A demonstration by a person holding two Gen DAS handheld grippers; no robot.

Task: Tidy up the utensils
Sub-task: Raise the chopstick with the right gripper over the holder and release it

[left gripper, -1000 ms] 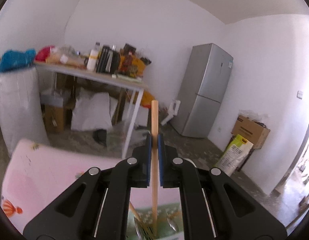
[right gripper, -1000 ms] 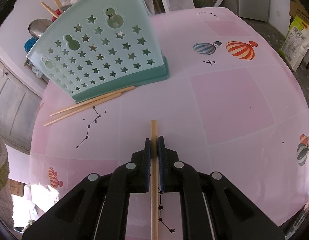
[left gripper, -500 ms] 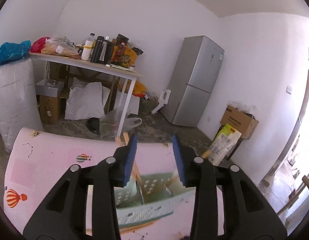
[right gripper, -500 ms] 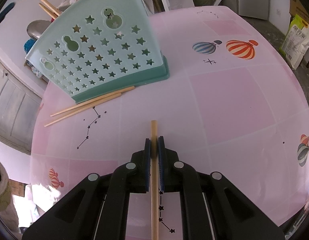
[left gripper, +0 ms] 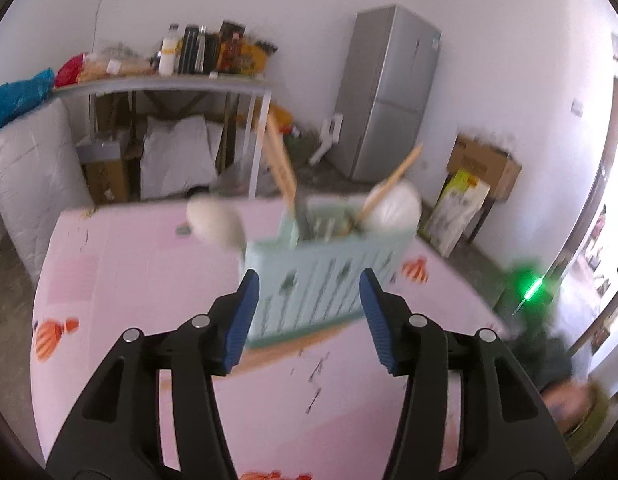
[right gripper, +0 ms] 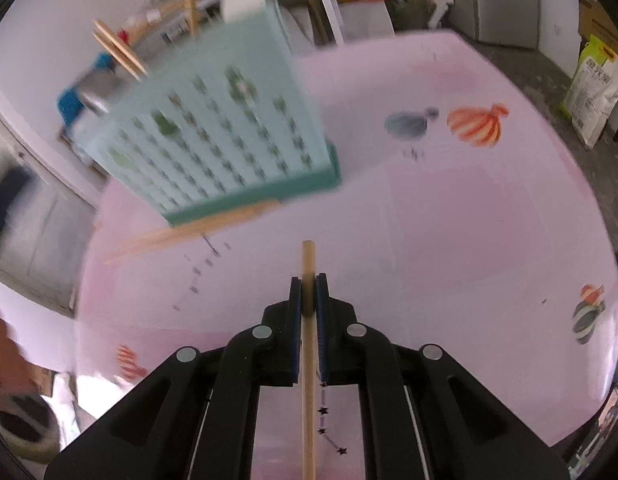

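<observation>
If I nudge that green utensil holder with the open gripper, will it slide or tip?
The green utensil holder looks like thin perforated plastic, so it is probably light and would slide on the smooth pink tablecloth. Chopsticks and spoons lean out above its rim, so a high push may tip it. Push low, near its base.

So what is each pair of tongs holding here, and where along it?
Right tongs: a wooden chopstick, clamped just behind its far end. Left tongs: nothing; jaws opening.
</observation>
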